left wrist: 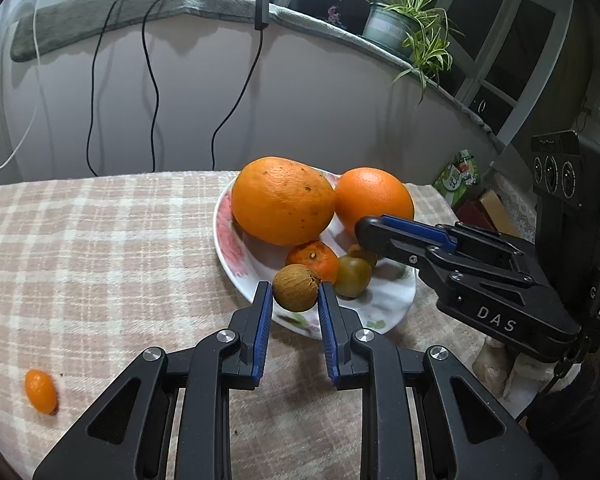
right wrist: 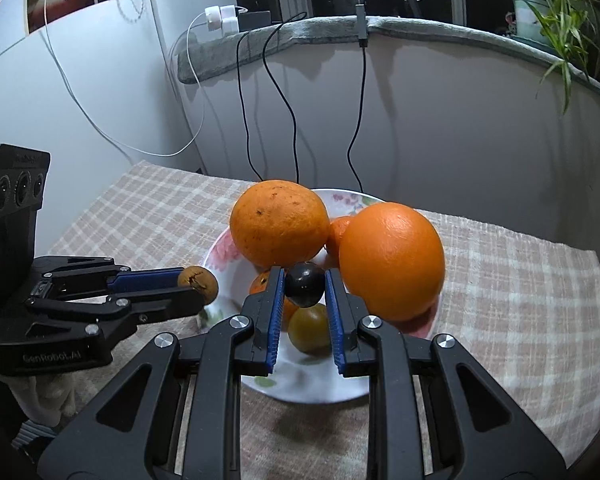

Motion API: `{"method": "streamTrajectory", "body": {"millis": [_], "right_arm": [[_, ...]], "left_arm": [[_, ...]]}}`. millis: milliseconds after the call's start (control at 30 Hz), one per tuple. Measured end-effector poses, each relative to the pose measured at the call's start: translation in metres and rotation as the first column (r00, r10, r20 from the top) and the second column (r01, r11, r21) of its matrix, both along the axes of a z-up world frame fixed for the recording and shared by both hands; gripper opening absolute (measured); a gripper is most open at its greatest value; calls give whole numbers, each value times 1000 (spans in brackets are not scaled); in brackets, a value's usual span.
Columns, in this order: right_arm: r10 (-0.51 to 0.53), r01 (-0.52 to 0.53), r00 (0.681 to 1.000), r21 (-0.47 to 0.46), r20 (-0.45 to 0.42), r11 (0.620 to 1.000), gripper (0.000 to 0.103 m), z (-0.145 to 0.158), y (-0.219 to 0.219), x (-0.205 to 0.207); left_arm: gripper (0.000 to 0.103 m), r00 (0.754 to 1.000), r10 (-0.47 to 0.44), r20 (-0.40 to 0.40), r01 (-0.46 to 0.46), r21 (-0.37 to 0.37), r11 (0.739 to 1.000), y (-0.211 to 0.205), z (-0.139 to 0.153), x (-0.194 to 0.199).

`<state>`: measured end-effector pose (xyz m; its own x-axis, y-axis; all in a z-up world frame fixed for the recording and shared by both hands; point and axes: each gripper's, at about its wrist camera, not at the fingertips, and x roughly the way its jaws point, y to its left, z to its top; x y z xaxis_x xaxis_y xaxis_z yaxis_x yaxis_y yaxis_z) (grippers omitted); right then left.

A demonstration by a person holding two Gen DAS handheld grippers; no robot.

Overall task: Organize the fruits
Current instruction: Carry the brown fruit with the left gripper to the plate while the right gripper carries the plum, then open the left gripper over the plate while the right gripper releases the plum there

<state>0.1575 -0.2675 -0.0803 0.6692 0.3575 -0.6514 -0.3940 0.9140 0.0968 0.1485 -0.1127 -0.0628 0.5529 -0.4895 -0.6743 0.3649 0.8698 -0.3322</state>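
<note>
A flowered white plate (left wrist: 392, 304) (right wrist: 332, 388) on the checked cloth holds two big oranges (left wrist: 282, 200) (left wrist: 374, 198) (right wrist: 280, 228) (right wrist: 392, 264), a small mandarin (left wrist: 313, 260) and a greenish-brown round fruit (left wrist: 352, 276) (right wrist: 309, 330). My left gripper (left wrist: 296, 294) (right wrist: 198, 284) is shut on a brown, cracked round fruit (left wrist: 295, 287) (right wrist: 200, 282), held over the plate's near rim. My right gripper (right wrist: 305, 285) (left wrist: 364, 236) is shut on a small dark, glossy round fruit (right wrist: 305, 283) above the plate; the left wrist view hides this fruit behind the finger.
A kumquat (left wrist: 41, 391) lies alone on the cloth far left of the plate. Black and white cables (left wrist: 154, 92) hang down the wall behind the table. A potted plant (left wrist: 404, 24) stands on the padded ledge. Boxes (left wrist: 460, 178) sit beyond the table's right edge.
</note>
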Motion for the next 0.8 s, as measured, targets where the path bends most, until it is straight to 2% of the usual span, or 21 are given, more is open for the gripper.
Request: {"method": "streamTrajectory", "body": {"millis": [533, 600, 667, 800], "right_arm": [[2, -2, 1000, -19, 11, 1000, 23, 0, 4, 6], [2, -2, 1000, -19, 14, 1000, 30, 1, 5, 6], [8, -8, 1000, -10, 18, 1000, 41, 3, 5, 6], [12, -12, 999, -15, 37, 1000, 51, 7, 7, 2]], "left_arm": [[23, 1000, -3, 14, 3, 21, 1000, -8, 3, 7], [33, 1000, -3, 19, 3, 23, 1000, -8, 4, 7], [35, 1000, -4, 23, 4, 24, 1000, -8, 4, 6], [35, 1000, -2, 21, 2, 23, 1000, -7, 5, 5]]}}
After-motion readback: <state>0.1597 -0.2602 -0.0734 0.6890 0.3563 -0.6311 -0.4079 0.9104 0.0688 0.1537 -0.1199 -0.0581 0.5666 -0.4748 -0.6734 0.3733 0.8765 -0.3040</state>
